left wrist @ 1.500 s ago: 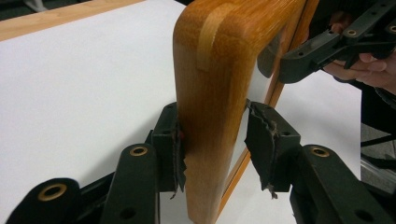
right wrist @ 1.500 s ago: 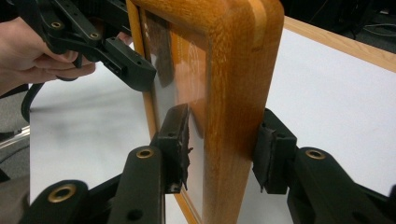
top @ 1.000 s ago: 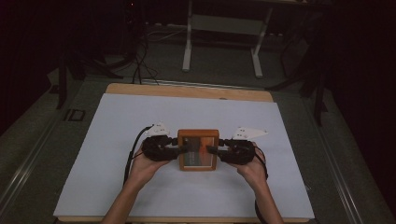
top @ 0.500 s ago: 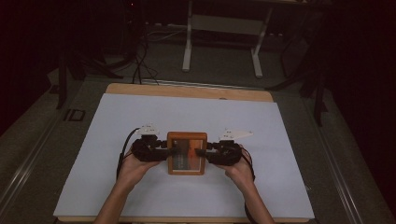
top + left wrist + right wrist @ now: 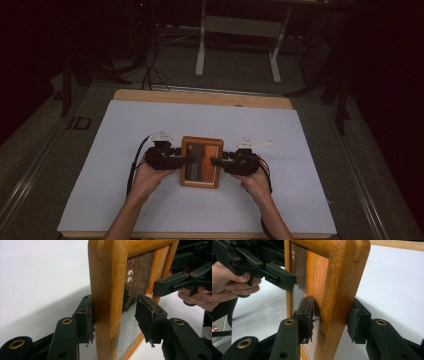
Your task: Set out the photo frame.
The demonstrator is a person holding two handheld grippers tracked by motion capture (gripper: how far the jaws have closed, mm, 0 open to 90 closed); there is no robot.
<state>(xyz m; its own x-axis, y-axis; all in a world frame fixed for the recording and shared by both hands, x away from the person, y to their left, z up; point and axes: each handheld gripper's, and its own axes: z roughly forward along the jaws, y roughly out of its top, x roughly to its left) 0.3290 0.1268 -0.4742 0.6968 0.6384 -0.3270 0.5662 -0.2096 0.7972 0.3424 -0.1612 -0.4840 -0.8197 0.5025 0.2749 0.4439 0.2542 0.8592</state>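
On the white sheet (image 5: pixel 125 150) that covers the table, near its middle and toward your side, the wooden picture frame (image 5: pixel 202 161) sits between your two grippers, one at each of its side rails. You look to be at the set-down: the frame seems to be down on the sheet or just above it, and the release has begun on one side.

Your left gripper (image 5: pixel 113 315) straddles the left rail. One pad (image 5: pixel 88 322) lies against the outer wood, while the other pad (image 5: pixel 145 317) stands clear of the glass with a plain gap, and those jaws have just been opening with the rail between them. So that side is slack and bears nothing.

Your right gripper (image 5: pixel 332 317) is clamped on the right rail: one pad (image 5: pixel 305 312) presses the front face by the orange print, the other (image 5: pixel 358 320) bears on the back of the wood.

Next, I judge, you need to make sure the frame rests flat before you let the right jaws go, since it hangs on that one grip. Then draw each gripper straight out sideways, so that no pad snags the rail and drags the frame.
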